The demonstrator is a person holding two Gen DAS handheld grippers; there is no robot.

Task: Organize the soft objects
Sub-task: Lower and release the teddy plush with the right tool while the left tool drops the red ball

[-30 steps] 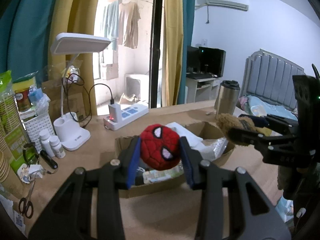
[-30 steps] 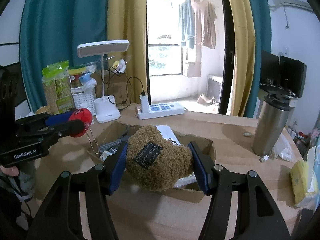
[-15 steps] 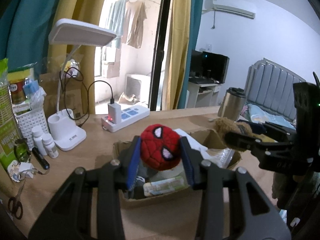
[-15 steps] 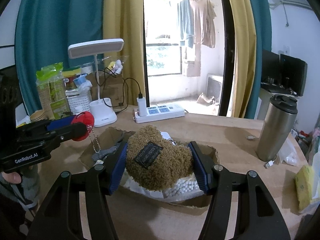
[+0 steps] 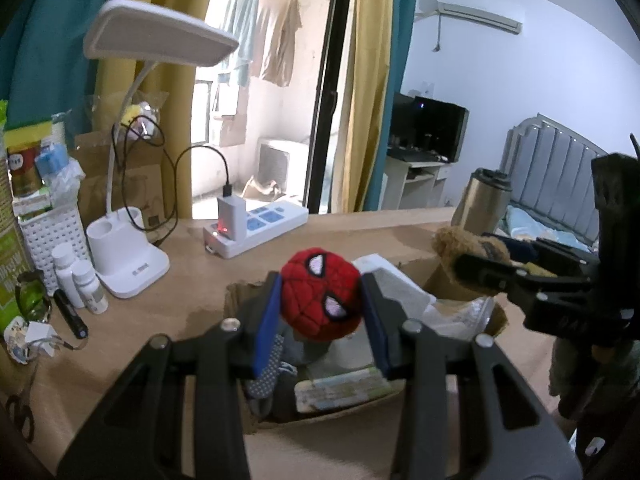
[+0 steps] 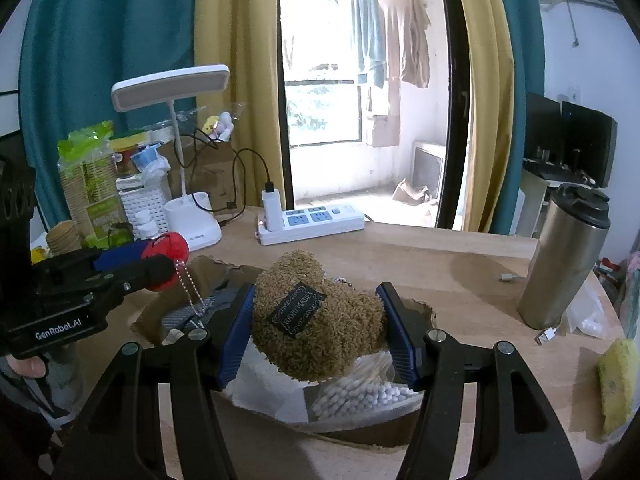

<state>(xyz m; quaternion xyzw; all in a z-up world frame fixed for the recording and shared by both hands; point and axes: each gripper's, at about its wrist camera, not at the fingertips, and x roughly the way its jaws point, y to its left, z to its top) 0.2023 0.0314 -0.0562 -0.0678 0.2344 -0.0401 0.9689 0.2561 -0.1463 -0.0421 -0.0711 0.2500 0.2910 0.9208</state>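
Both grippers tilted downward, side by side over an open box [image 6: 416,312] on a wooden desk [image 6: 440,264]. Left gripper [image 5: 320,304] above the box's left part, right gripper [image 6: 318,320] above its right part; each seen from the side in the other's view. A fingertip [image 6: 28,366] and a bit of sleeve visible under the left gripper's handle.

Desk cluttered along the back: white lamp [image 5: 132,240], power strip [image 5: 260,224] with a charger plugged in, two small white bottles [image 5: 80,280], a perforated basket [image 5: 44,236] with packets, scissors [image 5: 20,416] at the near-left edge. Steel tumbler [image 6: 568,260] on the right, yellow sponge [image 6: 616,384] near the right edge. Behind: teal and yellow curtains, a glass door to a balcony with hanging clothes, a monitor, a grey headboard, an air conditioner on the wall.

Inside the box: a bag of cotton swabs [image 6: 360,392], white packets, grey cloth.

Left jaws narrowly apart, pinching a red ball [image 5: 320,300] with white mask eyes, pads pressed on both its sides; a bead chain [image 6: 190,292] dangling from it toward the box. Right jaws set wider, clamping a brown plush [image 6: 316,320] bearing a black sewn label, pads sunk into its fur. Both toys held in the air just above the box, touching none of its contents so far as visible.
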